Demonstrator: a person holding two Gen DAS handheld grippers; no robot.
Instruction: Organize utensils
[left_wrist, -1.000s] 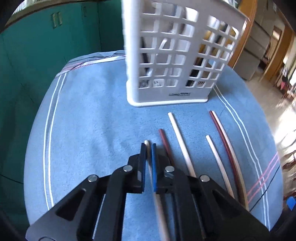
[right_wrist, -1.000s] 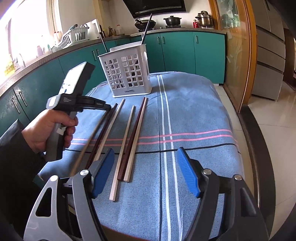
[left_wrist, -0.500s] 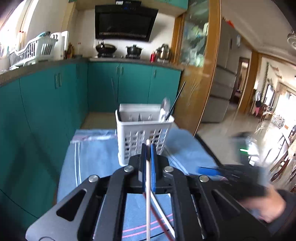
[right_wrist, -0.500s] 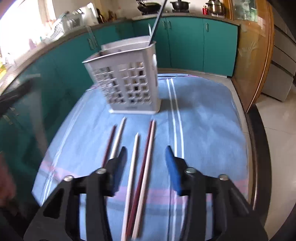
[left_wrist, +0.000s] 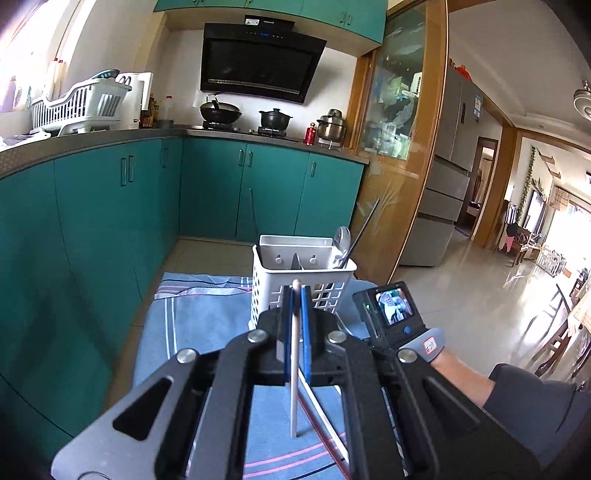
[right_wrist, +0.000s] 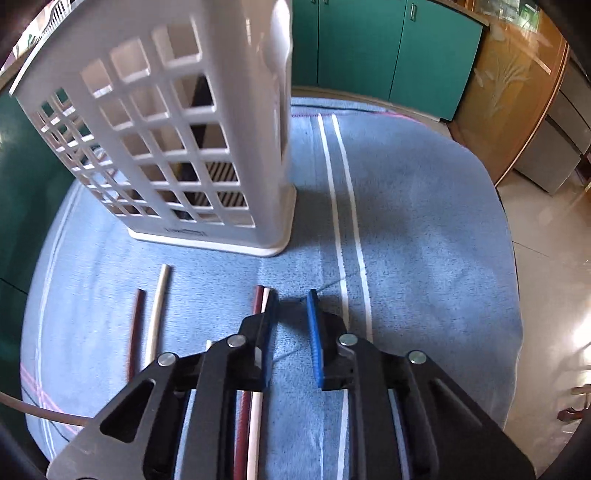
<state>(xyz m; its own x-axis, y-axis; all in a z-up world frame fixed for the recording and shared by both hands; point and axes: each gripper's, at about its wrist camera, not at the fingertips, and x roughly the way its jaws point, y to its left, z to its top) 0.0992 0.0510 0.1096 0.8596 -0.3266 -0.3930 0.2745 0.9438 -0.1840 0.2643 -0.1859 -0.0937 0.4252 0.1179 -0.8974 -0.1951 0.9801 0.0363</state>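
My left claw (left_wrist: 295, 317) is clenched on a pale, cream-coloured round chopstick (left_wrist: 294, 365), pinched between the two blue pads and standing almost upright, its tip just above the pads and its lower end hanging free over the cloth. Below it, more chopsticks, one dark red (left_wrist: 321, 428) and one white (left_wrist: 325, 417), lie flat on the blue towel with white and pink stripes (left_wrist: 207, 332) that covers the counter.

My right claw (right_wrist: 291, 325) is released, its blue pads apart and low over the towel (right_wrist: 424, 258). A dark red-brown chopstick (right_wrist: 242, 432) and a white chopstick (right_wrist: 255, 424) lie side by side, touching, under its left finger; whether that finger touches them I cannot tell. Further left, well apart from those, another dark red chopstick (right_wrist: 133, 332) and another cream chopstick (right_wrist: 157, 314) lie next to each other.

Just beyond the chopstick tips stands the white plastic lattice utensil holder (right_wrist: 177, 147), upright on the towel. From the left claw's view the holder (left_wrist: 266, 291) already contains a metal spoon (left_wrist: 341, 243) and a thin dark chopstick (left_wrist: 364, 230), both leaning to its right side.

Behind it run teal kitchen cabinets (left_wrist: 207, 184).
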